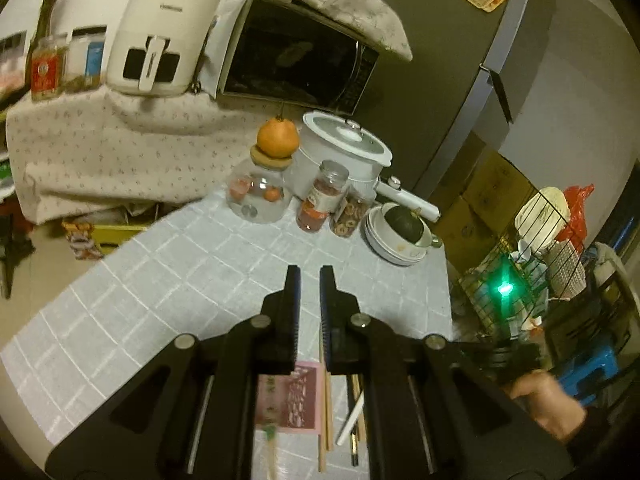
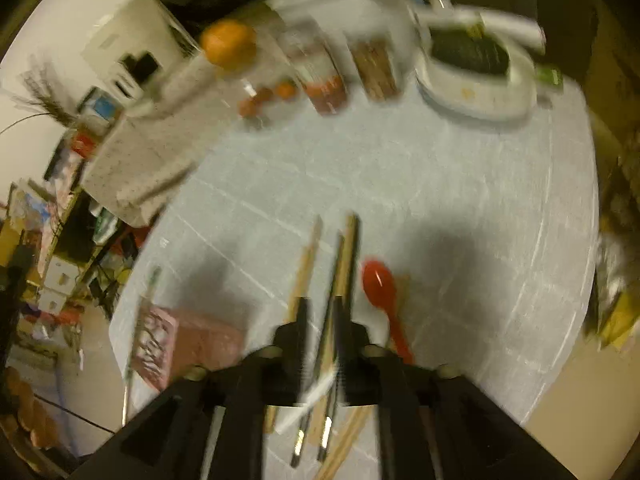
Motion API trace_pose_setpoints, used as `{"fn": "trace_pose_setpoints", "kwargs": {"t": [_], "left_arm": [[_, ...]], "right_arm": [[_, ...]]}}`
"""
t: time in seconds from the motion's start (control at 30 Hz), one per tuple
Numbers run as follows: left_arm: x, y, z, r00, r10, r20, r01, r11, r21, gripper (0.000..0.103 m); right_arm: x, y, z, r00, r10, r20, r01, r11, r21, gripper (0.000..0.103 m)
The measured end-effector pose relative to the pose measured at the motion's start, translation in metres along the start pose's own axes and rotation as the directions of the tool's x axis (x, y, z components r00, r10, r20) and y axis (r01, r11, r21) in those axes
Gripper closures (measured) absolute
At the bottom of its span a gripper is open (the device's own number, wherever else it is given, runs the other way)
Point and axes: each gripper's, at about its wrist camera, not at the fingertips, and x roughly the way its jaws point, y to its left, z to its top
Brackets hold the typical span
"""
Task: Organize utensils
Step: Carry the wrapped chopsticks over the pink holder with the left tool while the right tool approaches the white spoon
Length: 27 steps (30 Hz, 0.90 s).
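Right wrist view is blurred: my right claw (image 2: 320,312) hangs over a loose bundle of chopsticks (image 2: 344,256) on the pale checked tablecloth (image 2: 460,200), jaws parted with nothing pinched, a red spoon (image 2: 380,284) just beside them. Pale wooden sticks mix with darker ones. My left claw (image 1: 310,276) is pressed nearly together, empty, above a pink box (image 1: 296,396).

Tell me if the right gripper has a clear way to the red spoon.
Probably yes. The red spoon lies uncovered on the tablecloth just right of the right gripper, beside the chopsticks; nothing sits on it, though the view is blurred.
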Motion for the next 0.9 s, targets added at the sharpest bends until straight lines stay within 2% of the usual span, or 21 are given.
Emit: {"fn": "trace_pose_setpoints", "kwargs": {"t": [0.03, 0.1, 0.23, 0.27, 0.3, 0.43, 0.47, 0.53, 0.6, 0.8, 0.9], "left_arm": [[0.002, 0.000, -0.001, 0.999, 0.010, -0.034, -0.010, 1.000, -0.005, 0.094], [0.006, -0.002, -0.003, 0.996, -0.015, -0.090, 0.014, 1.000, -0.007, 0.094], [0.013, -0.001, -0.003, 0.986, -0.013, -0.165, 0.018, 0.999, 0.028, 0.093], [0.017, 0.001, -0.003, 0.982, -0.014, -0.189, 0.019, 0.999, 0.026, 0.092], [0.021, 0.003, -0.004, 0.977, -0.017, -0.211, 0.023, 0.999, 0.024, 0.087], [0.047, 0.007, -0.012, 0.936, -0.012, -0.351, 0.027, 0.999, 0.039, 0.085], [0.055, 0.006, -0.015, 0.921, 0.002, -0.390, 0.022, 0.998, 0.056, 0.085], [0.065, 0.005, -0.023, 0.901, 0.035, -0.431, 0.003, 0.996, 0.088, 0.085], [0.074, 0.001, -0.029, 0.882, 0.058, -0.468, -0.004, 0.993, 0.117, 0.085], [0.094, -0.004, -0.039, 0.847, 0.124, -0.516, -0.034, 0.983, 0.182, 0.085], [0.104, -0.004, -0.043, 0.824, 0.155, -0.545, -0.056, 0.980, 0.193, 0.085]], "right_arm": [[0.009, -0.008, -0.002, 1.000, 0.000, -0.029, 0.001, 0.999, 0.032, 0.053], [0.023, -0.019, -0.004, 0.997, 0.005, -0.076, 0.001, 0.996, 0.084, 0.053], [0.038, -0.029, -0.005, 0.992, 0.025, -0.121, -0.005, 0.988, 0.156, 0.053], [0.039, -0.029, -0.004, 0.992, 0.022, -0.123, -0.001, 0.986, 0.166, 0.053], [0.039, -0.029, -0.004, 0.992, 0.022, -0.125, 0.000, 0.985, 0.174, 0.053], [0.040, -0.026, -0.004, 0.991, 0.018, -0.133, 0.007, 0.982, 0.187, 0.053], [0.043, -0.027, -0.003, 0.991, 0.017, -0.135, 0.009, 0.982, 0.187, 0.053], [0.045, -0.028, -0.002, 0.990, 0.015, -0.139, 0.012, 0.982, 0.188, 0.053], [0.045, -0.028, -0.003, 0.990, 0.011, -0.142, 0.016, 0.983, 0.186, 0.053], [0.043, -0.032, -0.002, 0.990, 0.005, -0.144, 0.022, 0.983, 0.185, 0.053], [0.041, -0.034, -0.004, 0.989, 0.006, -0.148, 0.021, 0.984, 0.180, 0.053]]}}
